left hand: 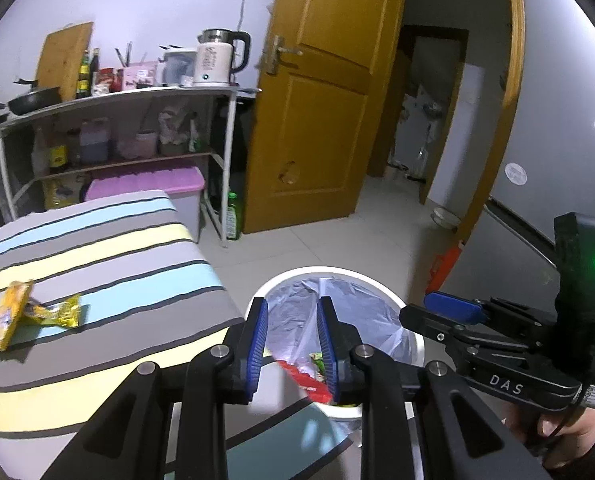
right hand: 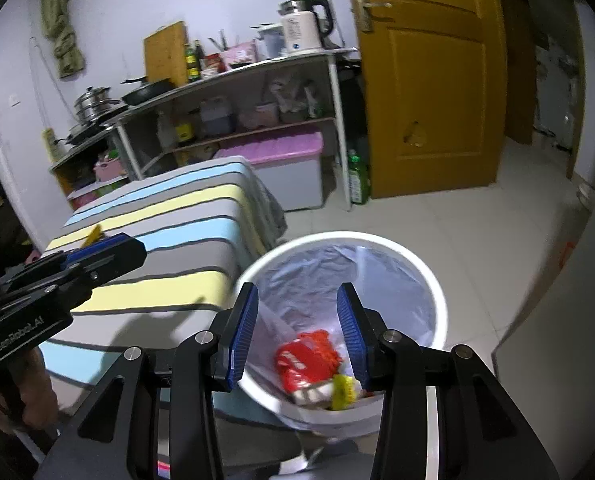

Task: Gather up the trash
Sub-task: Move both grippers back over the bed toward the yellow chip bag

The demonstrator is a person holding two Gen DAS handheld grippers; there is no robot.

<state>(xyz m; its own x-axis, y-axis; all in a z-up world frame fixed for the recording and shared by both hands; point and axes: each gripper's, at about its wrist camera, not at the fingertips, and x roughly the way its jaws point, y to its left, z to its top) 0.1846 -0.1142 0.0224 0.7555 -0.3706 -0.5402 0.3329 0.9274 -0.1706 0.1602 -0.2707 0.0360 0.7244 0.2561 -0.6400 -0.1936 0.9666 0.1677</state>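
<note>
Both grippers released above the lined trash bin; two wrappers remain on the bed.

The right wrist view alone shows the red wrapper [right hand: 305, 360] and yellow scrap [right hand: 343, 392] lying in the trash bin [right hand: 437, 292], beneath the empty, parted right gripper [right hand: 295, 338]. The left wrist view alone shows two yellow wrappers [left hand: 29, 316] near the striped bed's [left hand: 129, 248] left edge. The left gripper [left hand: 291, 350], parted and empty, angles downward over the bin. Beyond stand a shelf rack [left hand: 145, 96] and wooden door [left hand: 321, 92].

bin [right hand: 437, 292]: smooth white plastic | liner [right hand: 321, 280]: thin glossy film | wrappers [left hand: 29, 316]: shiny foil | bedcover [left hand: 109, 248]: matt striped cloth | door [left hand: 329, 92]: varnished wood
</note>
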